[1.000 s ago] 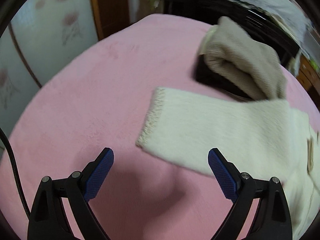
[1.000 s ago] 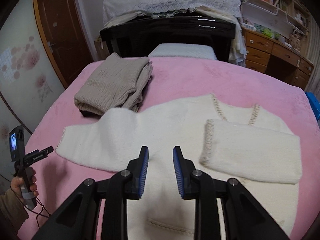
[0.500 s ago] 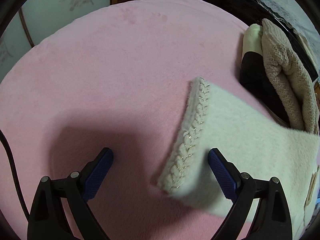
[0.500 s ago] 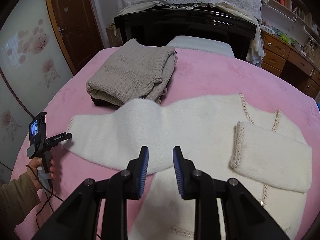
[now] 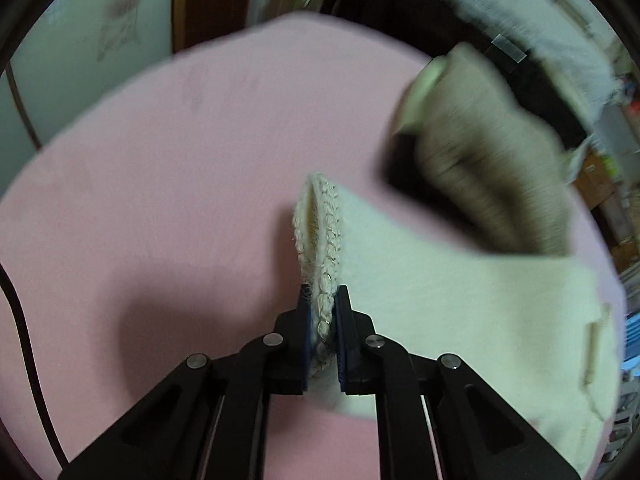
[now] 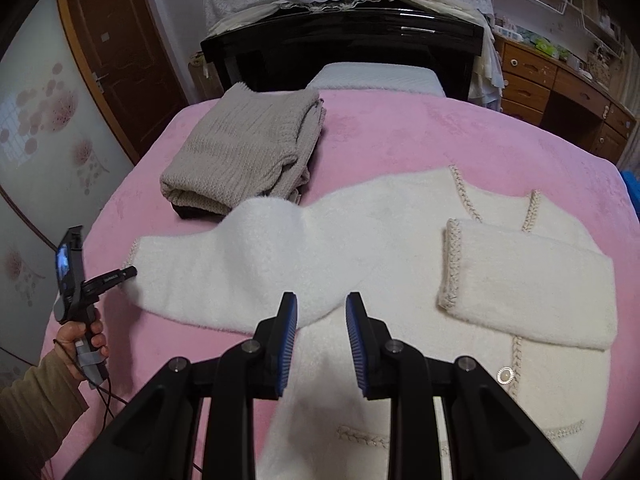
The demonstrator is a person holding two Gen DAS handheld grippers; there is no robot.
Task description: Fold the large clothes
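Pinching the braided cuff [image 5: 323, 280] of the cream cardigan [image 6: 360, 240], the left gripper [image 5: 322, 320] sits low in the centre of the left wrist view, its blue pads pressed against the trim from both sides. From there the sleeve [image 5: 460, 300] runs off to the right edge of that frame, over the pink blanket [image 5: 180, 200]. A folded beige sweater [image 5: 488, 152] lies in the upper right, blurred, on top of something dark.

Seen from the right wrist view, the cardigan is spread front-up across the middle and right of the frame. One sleeve stretches to the left, where the left gripper [image 6: 130, 272] has its end, held by a hand [image 6: 80, 340] at the lower left edge. The other sleeve [image 6: 528, 280] is already folded across the chest at right, its trimmed cuff pointing left. The beige sweater [image 6: 244, 152] rests in the upper left of the blanket [image 6: 400, 132], just beside the cardigan's shoulder.

The right gripper [image 6: 322, 320] hangs at the bottom centre above the cardigan's body, its jaws partly apart with nothing between them and no cloth touched. A dark headboard [image 6: 340, 40] and a white pillow [image 6: 376, 76] stand at the top
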